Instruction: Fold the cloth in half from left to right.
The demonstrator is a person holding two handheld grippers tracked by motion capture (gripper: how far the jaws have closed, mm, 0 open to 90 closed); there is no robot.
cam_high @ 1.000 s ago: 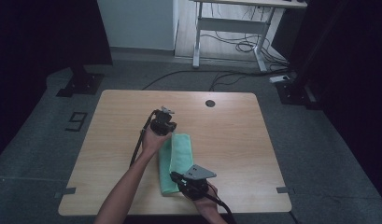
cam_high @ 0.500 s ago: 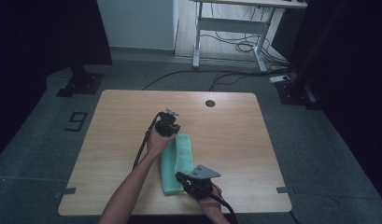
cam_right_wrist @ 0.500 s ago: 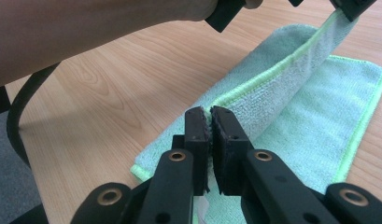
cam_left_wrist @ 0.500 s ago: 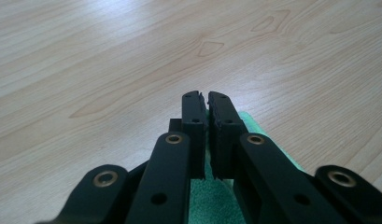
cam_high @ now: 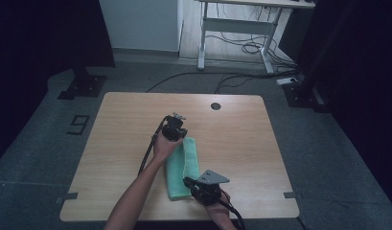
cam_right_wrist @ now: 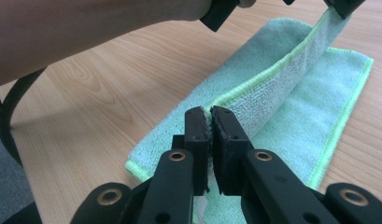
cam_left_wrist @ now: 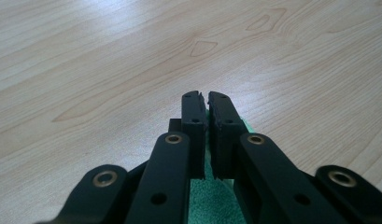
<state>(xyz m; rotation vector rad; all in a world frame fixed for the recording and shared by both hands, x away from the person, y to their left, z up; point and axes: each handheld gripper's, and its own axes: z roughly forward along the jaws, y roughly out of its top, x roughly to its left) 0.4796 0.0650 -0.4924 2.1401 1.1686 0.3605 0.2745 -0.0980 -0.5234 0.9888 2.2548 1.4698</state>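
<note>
**Soft green cloth, pinched at both ends of one edge**

The mint-green microfibre cloth with the lighter stitched hem [cam_high: 183, 168] lies on the pale wooden table [cam_high: 117, 124], towards the near edge and about midway between the left and right edges, its length running from near to far. It is folded into a long strip, and one hemmed layer is lifted off the rest.

The right gripper [cam_right_wrist: 210, 117] has its black jaws closed tight on that hem at the near end; in the right gripper view the fabric edge disappears between the pads. The left gripper [cam_left_wrist: 206, 100] is likewise clamped on the cloth at the far end (its own view shows only a sliver of green below the shut jaws, but the right gripper view shows the raised layer running up into them).

I judge the cloth to be light, limp and slightly grippy: it sags between the two holds rather than staying flat, so it will follow whichever end moves and drape wherever it is slack. It won't break, and slipping is unlikely while the pads bite the thicker hem. The stitched edge near the corners is the best hold; a pinch in the middle would bunch the layers and could drag the lower layer along.
</note>
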